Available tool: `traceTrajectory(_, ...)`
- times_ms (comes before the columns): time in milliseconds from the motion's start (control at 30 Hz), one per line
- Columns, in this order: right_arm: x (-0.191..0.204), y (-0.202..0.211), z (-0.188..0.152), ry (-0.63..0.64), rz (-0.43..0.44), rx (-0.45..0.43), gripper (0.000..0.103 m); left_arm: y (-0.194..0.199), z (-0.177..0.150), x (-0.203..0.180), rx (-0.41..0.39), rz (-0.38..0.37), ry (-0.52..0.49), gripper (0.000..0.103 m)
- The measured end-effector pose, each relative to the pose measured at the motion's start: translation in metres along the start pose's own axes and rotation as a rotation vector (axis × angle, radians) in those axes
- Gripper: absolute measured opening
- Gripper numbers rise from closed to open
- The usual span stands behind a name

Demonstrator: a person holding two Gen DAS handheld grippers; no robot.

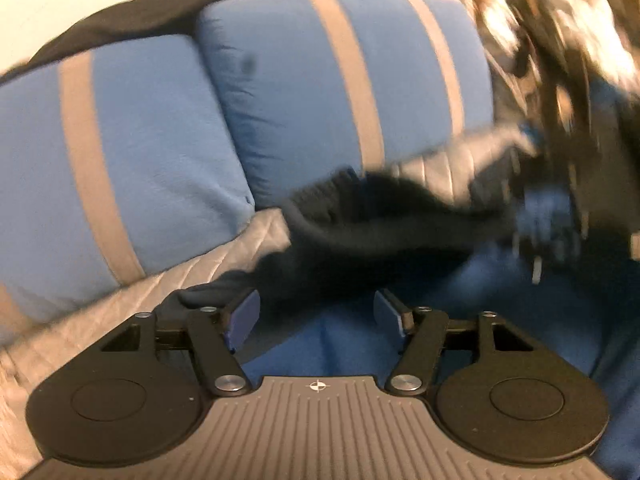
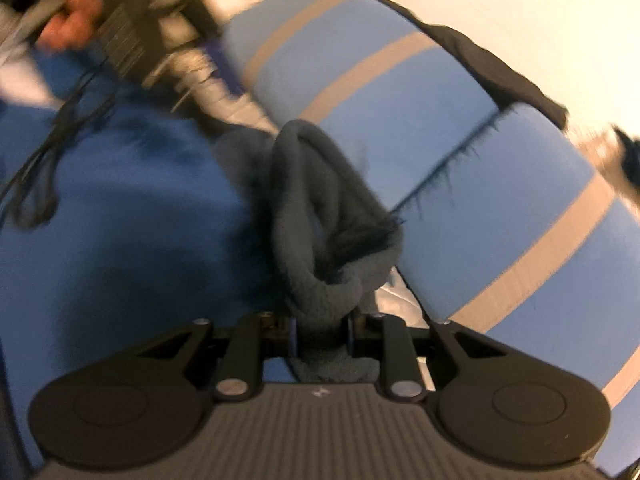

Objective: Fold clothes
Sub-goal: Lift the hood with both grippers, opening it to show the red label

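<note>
A dark grey knitted garment (image 2: pixel 320 220) hangs in a loop from my right gripper (image 2: pixel 320 336), which is shut on its bunched end. In the left wrist view the same garment (image 1: pixel 360 216) stretches, blurred, from just beyond my left gripper (image 1: pixel 316 314) up to the right gripper (image 1: pixel 548 208) at the right. My left gripper is open; its blue pads (image 1: pixel 244 316) stand apart with only blue cloth (image 1: pixel 328 344) showing between them. The garment's near end lies by the left pad's tip, not pressed. A hand (image 2: pixel 68 12) holds the left gripper (image 2: pixel 128 40) at the upper left of the right wrist view.
Two light blue pillows with grey stripes (image 1: pixel 132 160) (image 1: pixel 352 80) lie behind the garment, on a grey quilted cover (image 1: pixel 160 288). A deep blue cloth (image 2: pixel 120 220) spreads below the grippers. A black cloth (image 2: pixel 500 68) lies behind the pillows against a pale wall. Thin black cables (image 2: pixel 52 148) hang at the left.
</note>
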State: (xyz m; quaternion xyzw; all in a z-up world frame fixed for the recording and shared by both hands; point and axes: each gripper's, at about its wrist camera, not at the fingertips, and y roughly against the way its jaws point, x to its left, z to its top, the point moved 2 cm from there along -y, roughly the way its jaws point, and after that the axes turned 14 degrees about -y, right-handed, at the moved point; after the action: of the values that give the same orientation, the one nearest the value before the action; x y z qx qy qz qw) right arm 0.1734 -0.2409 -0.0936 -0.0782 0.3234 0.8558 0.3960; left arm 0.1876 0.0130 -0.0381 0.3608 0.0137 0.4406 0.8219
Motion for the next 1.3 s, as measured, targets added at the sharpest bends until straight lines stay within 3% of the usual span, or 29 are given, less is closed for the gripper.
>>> traceTrajectory(133,0.015,0.005,-0.009,0.092,0.000,0.016,0.022,-0.005,0.021,0.016,-0.016,-0.026,0.117,0.063)
traceTrajectory(200,0.014,0.004,-0.010,0.099,0.004,0.023,0.022,-0.018,0.027,0.013,0.002,-0.054,0.112,0.063)
traceTrajectory(367,0.013,0.011,-0.013,0.090,0.011,0.033,0.022,-0.053,0.032,-0.001,0.092,-0.025,0.072,0.062)
traceTrajectory(400,0.013,0.013,-0.013,0.090,0.014,0.035,0.022,-0.060,0.033,-0.004,0.110,-0.018,0.064,0.059)
traceTrajectory(433,0.013,0.015,-0.015,0.093,0.016,0.038,0.022,-0.064,0.033,-0.005,0.115,-0.014,0.066,0.041)
traceTrajectory(500,0.013,0.019,-0.018,0.109,0.015,0.045,0.026,-0.068,0.030,-0.006,0.131,0.002,0.065,0.016)
traceTrajectory(533,0.013,0.021,-0.019,0.116,0.008,0.049,0.047,-0.069,0.028,-0.008,0.145,0.016,0.058,0.016)
traceTrajectory(567,0.012,0.024,-0.019,0.120,0.000,0.054,0.057,-0.070,0.026,-0.009,0.158,0.030,0.052,0.016)
traceTrajectory(667,0.007,0.039,-0.016,0.072,0.015,0.052,0.076,-0.061,0.018,-0.012,0.154,0.046,0.026,0.016)
traceTrajectory(767,-0.006,0.053,-0.001,-0.105,0.047,0.051,0.086,-0.053,0.014,-0.015,0.143,0.044,0.000,0.015)
traceTrajectory(933,-0.018,0.040,0.039,-0.404,0.024,0.127,0.088,-0.050,0.010,-0.026,0.146,0.049,-0.051,0.010)
traceTrajectory(1100,-0.029,-0.007,0.049,-0.514,-0.125,0.246,0.086,-0.045,0.006,-0.031,0.150,0.077,-0.079,0.009)
traceTrajectory(1200,-0.039,-0.023,0.039,-0.568,-0.181,0.311,0.071,-0.041,-0.002,-0.030,0.151,0.106,-0.096,0.009)
traceTrajectory(1300,-0.043,-0.019,0.024,-0.552,-0.183,0.331,0.055,-0.035,-0.010,-0.026,0.140,0.124,-0.108,0.009)
